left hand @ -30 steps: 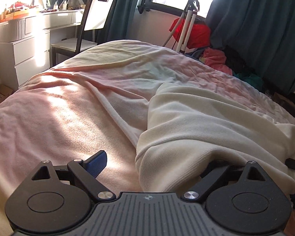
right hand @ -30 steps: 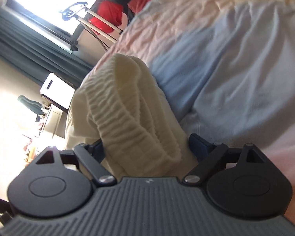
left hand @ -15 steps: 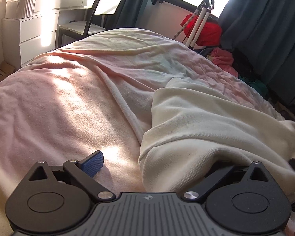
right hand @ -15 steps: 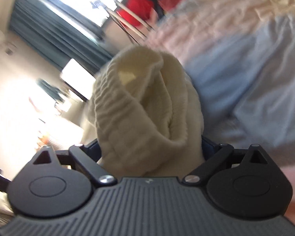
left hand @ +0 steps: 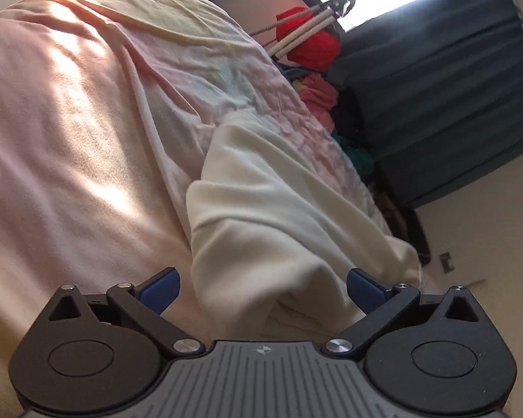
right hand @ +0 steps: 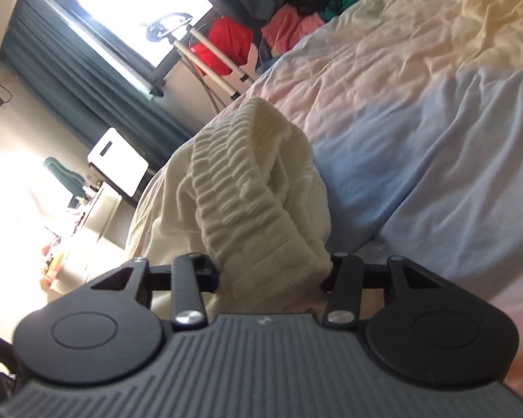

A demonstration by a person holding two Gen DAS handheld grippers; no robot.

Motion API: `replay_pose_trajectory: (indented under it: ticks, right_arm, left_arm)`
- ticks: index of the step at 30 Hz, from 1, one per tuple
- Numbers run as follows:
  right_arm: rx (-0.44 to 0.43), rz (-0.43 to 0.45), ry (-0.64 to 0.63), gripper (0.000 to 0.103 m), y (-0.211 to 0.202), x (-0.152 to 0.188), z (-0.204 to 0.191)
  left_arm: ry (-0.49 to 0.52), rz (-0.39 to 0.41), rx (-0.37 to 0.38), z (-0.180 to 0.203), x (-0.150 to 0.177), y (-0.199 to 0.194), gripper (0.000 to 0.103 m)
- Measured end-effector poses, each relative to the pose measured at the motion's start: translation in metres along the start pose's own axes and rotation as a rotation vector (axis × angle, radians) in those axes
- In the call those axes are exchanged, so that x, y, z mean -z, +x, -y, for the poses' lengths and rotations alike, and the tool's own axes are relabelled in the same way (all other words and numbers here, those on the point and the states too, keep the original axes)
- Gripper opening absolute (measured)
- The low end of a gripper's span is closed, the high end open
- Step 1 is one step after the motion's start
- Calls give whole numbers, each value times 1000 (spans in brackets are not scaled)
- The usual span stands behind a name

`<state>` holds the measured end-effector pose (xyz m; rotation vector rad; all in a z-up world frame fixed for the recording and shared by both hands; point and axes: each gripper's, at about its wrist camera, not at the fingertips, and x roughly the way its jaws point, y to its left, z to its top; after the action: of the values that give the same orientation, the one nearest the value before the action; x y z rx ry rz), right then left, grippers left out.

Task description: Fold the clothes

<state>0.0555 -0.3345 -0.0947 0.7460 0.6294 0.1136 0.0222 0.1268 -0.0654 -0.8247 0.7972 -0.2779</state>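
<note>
A cream knit garment [left hand: 261,216] lies on the bed, one folded end reaching between the fingers of my left gripper [left hand: 261,287]. That gripper's jaws are opening wide; both blue pads [left hand: 158,287] stand clear of the cloth. In the right wrist view the garment's ribbed elastic band [right hand: 254,188] bunches up in front of the camera. My right gripper [right hand: 268,271] is closing, and its black fingers [right hand: 195,271] squeeze the bunched band from both sides. The pads themselves are hidden by cloth.
A pink, pale blue and yellow blanket [left hand: 69,139] covers the bed. Beyond the far edge lie piled clothes [left hand: 317,90], a red item [right hand: 226,45] and a white-poled stand [left hand: 307,35]. Teal curtains [left hand: 436,87] frame the window. A white chair [right hand: 116,160] stands by a cluttered dresser.
The left gripper has rolled and shifted, so its right pad now shows free of the cloth. The right gripper's fingers have drawn in onto the ribbed band and lifted it slightly.
</note>
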Motion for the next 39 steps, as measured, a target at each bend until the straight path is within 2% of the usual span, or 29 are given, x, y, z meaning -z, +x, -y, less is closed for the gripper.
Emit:
replay_pose_trajectory:
  ticks: [3,7,11,13,17,21,25,29,32,36,39]
  right_arm:
    - [11,13,16,48,5,-1,6]
    - [25,22,-47,48,13,1,0]
    - [38,16,-68,49,14,4,-2]
    - [43,14,-67,49,14,5,-2]
    - [30,31,-101,49,5,4,-15]
    - [-14,52,-105,48,-14,-6,-28]
    - [-68,118,-68,48,-50,-32,-33]
    - [-53,190,-5,48,-78,-85,-15]
    - [-18,232,66,48,-91,-133,15]
    - [58,283,117,48,-99,-202,66]
    - [120,315,135,48,-95,-245,105]
  left_arm:
    - [-55,21,-28,-9,-10,14,103]
    - [-142,-100,38,-22,-15,50,98]
    - [-55,-107,42,-10,-10,64,88]
    - [-9,-98,24,-6,-10,65,77]
    - [29,-58,21,1,-15,58,61]
    - [59,-27,49,22,-29,41,56]
    - [86,-1,115,73,-45,34,55]
    - [131,-17,147,150,-57,66,54]
    - [174,-52,174,213,-58,120,54]
    - [202,-111,204,289,-53,212,54]
    - [260,-101,209,334,-37,277,54]
